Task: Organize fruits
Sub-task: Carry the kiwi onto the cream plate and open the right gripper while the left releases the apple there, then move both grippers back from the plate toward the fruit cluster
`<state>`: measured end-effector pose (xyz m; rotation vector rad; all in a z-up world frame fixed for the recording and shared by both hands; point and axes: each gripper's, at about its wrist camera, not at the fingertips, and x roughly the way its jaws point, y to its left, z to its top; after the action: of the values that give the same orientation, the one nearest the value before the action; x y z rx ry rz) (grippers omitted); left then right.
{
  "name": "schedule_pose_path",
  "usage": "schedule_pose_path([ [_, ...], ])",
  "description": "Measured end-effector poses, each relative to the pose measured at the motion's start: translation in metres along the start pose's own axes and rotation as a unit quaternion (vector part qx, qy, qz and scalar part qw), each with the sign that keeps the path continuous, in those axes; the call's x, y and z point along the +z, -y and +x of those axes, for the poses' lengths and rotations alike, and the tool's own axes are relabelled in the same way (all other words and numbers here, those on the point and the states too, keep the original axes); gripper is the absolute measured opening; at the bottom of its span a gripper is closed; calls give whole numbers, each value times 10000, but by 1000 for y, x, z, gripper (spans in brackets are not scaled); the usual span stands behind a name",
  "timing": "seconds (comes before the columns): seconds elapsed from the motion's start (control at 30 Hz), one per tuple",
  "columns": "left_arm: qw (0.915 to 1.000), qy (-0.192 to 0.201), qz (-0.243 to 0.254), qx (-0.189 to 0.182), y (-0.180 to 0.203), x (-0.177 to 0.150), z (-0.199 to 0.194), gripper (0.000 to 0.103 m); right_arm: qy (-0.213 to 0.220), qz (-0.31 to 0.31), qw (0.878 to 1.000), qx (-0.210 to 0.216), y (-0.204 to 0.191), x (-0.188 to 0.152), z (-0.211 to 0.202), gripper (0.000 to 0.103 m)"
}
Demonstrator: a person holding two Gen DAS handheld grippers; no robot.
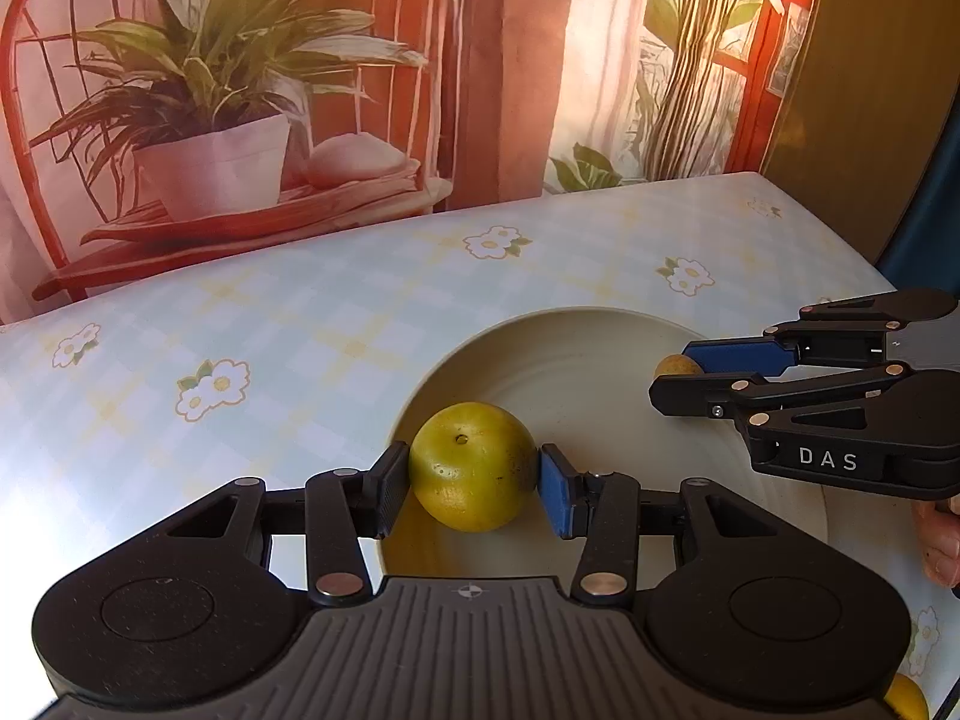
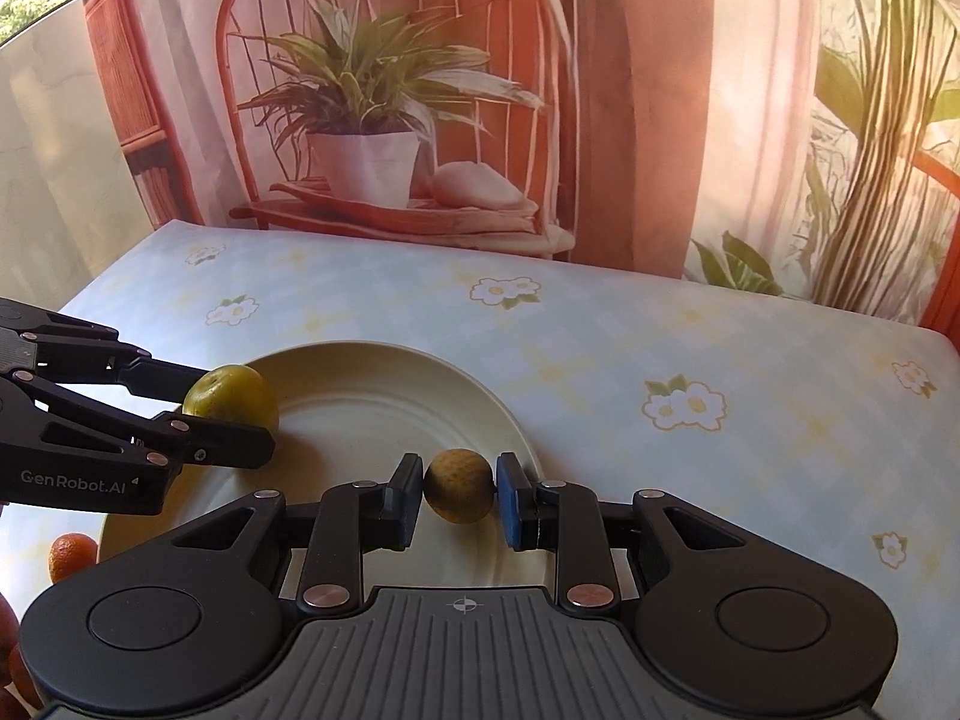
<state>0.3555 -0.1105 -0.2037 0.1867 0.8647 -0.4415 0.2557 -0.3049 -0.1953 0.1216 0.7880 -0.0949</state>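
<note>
Claws over a cream plate (image 1: 600, 336) on the flower-print desk (image 1: 300, 312), both pitched downward. Left claw (image 1: 474, 483), part-closed, pinches a large green-yellow fruit (image 1: 474, 465) at the plate's 8 o'clock rim. Right claw (image 2: 459, 486), nearly closed, grips a small speckled yellow fruit (image 2: 459, 485) at the plate's 4 o'clock side. An orange fruit (image 2: 71, 555) lies at the left edge of the right wrist view.
</note>
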Motion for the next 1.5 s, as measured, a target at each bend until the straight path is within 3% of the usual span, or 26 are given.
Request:
schedule_pose_path([
  [0.13,10000,63,61,46,3,-1,0,49,14,5,10000,15,0,-3,2,25],
  [0.3,9997,158,-197,-58,-4,1,-3,50,55,91,9999,-5,2,-4,-1,28],
  [0.7,9979,509,-388,-55,-7,-3,-51,53,447,327,9984,62,-3,-8,-39,31],
  [1.23,9898,728,-838,890,-40,-51,-144,53,811,550,9950,207,-34,-32,-94,31],
  [1.5,9837,839,-1100,1147,-41,-77,-178,53,891,842,9922,219,-48,-51,-113,31],
])
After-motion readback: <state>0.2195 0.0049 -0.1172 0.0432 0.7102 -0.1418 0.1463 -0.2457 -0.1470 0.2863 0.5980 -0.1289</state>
